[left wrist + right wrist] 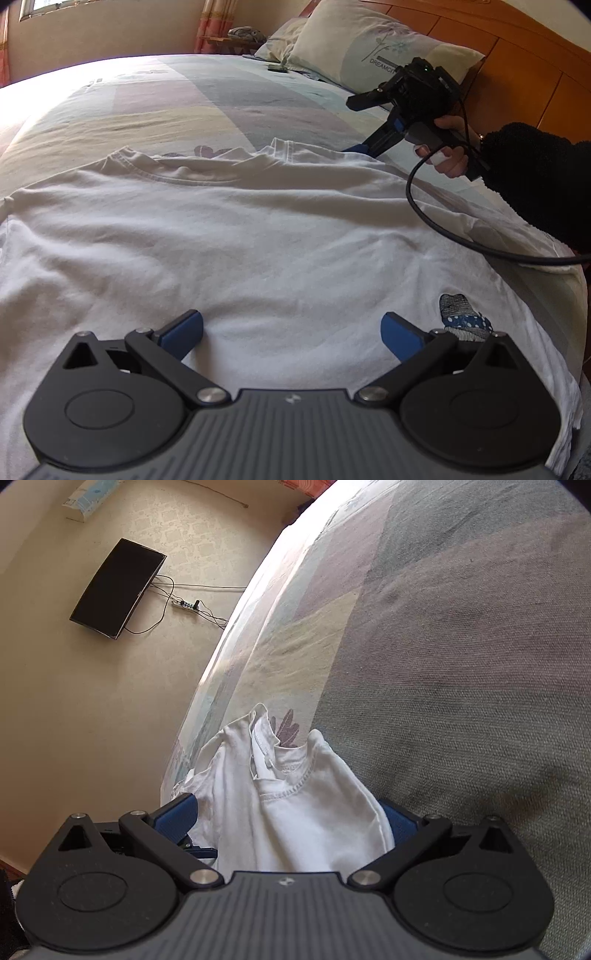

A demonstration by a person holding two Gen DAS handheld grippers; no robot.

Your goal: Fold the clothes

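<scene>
— T-shirt (258, 236), white, spread flat across bed (166, 107), collar toward pillows (369, 48).
— Left gripper (291, 332)?
— Wide open just above shirt's lower part, nothing between blue pads (184, 332).
— Right gripper (291, 823)?
— Spread wide, bunched collar fabric filling the gap; hard to tell whether pressed or merely lying between.
— Beyond that?
— Black cable (436, 221) trailing over cloth, wooden headboard (517, 62), dark screen (118, 587) on wall.

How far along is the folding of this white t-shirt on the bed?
Early. Done: the white cotton t-shirt lies spread on the pastel patchwork bedspread. In hand: the right gripper has bunched fabric near the collar between its fingers; whether they clamp it is unclear. The left gripper is open, holding nothing. Left: no finished fold shows.
</scene>
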